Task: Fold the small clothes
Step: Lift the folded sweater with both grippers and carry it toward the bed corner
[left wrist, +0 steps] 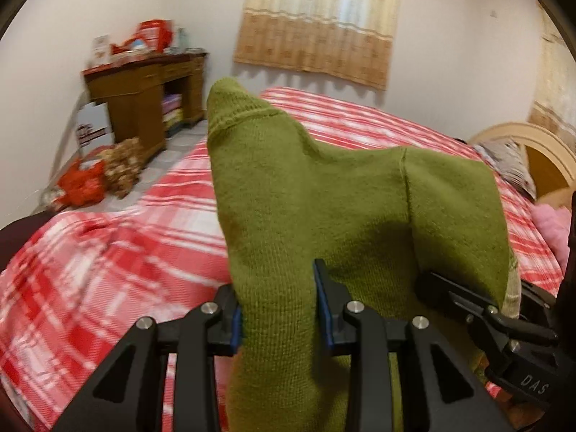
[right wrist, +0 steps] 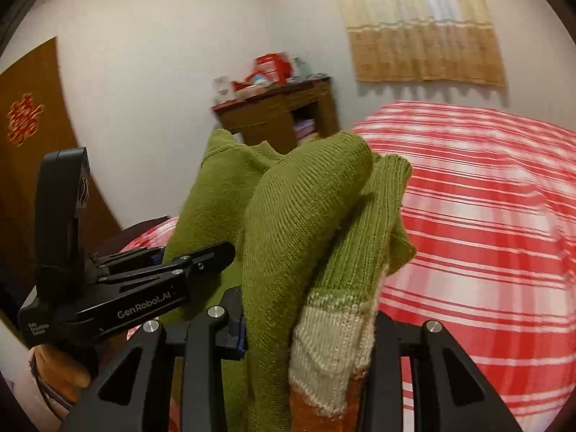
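A small olive-green knitted sweater with a cream and orange striped hem is lifted above the red and white plaid bed. My left gripper is shut on a thick fold of the green knit, its blue pads pressing both sides. My right gripper is shut on the bunched green knit and striped hem, which fill the space between its fingers. In the left wrist view the right gripper grips the sweater's right edge. In the right wrist view the left gripper sits at the left, holding the other side.
A wooden desk with red items on top stands by the far wall under a beige curtain. Red and brown things lie on the floor beside the bed. A headboard, patterned pillow and pink cloth are at right.
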`<state>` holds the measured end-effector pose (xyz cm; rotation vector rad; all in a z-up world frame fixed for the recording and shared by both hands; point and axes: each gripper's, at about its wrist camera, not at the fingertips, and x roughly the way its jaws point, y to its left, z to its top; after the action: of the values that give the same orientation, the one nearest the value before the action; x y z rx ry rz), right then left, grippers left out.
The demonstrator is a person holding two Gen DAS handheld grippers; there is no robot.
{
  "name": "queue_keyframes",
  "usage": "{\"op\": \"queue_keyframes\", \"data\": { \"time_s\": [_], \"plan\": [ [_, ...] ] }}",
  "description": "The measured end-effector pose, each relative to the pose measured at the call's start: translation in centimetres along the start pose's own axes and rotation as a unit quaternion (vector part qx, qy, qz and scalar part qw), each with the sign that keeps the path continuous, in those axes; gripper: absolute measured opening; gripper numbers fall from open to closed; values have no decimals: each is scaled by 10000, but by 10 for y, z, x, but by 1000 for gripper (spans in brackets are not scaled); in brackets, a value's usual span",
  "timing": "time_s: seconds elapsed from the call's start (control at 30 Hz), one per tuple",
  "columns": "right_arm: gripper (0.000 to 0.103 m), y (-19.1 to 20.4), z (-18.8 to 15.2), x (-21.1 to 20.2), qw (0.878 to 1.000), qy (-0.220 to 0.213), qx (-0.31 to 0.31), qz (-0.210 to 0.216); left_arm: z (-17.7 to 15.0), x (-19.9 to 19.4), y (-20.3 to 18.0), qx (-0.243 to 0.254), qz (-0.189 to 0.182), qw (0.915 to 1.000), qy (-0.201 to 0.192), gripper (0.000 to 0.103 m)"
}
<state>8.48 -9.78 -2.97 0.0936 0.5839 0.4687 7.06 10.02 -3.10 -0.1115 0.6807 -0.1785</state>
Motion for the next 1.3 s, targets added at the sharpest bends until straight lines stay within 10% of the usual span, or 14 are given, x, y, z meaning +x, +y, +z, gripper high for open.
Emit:
{"op": "queue_keyframes", "data": {
  "time_s": [0.4, 0.77, 1.03, 1.3],
  "plan": [
    [36, 99, 28, 93, 9932, 73, -705, 929, 4, 2, 105, -771, 964, 9923, -55, 33],
    [35, 71, 20, 213, 9947, 554, -636, 592, 2, 102, 133, -958, 1544, 9825, 404, 31],
    [46, 27, 25, 224, 9917, 889, 461, 807, 5, 105, 151, -1304, 1260, 9818, 558, 47],
    [63, -5, 16, 155, 9903, 608, 936, 832, -22, 28, 152, -1382, 651, 9883, 13, 62]
  ]
}}
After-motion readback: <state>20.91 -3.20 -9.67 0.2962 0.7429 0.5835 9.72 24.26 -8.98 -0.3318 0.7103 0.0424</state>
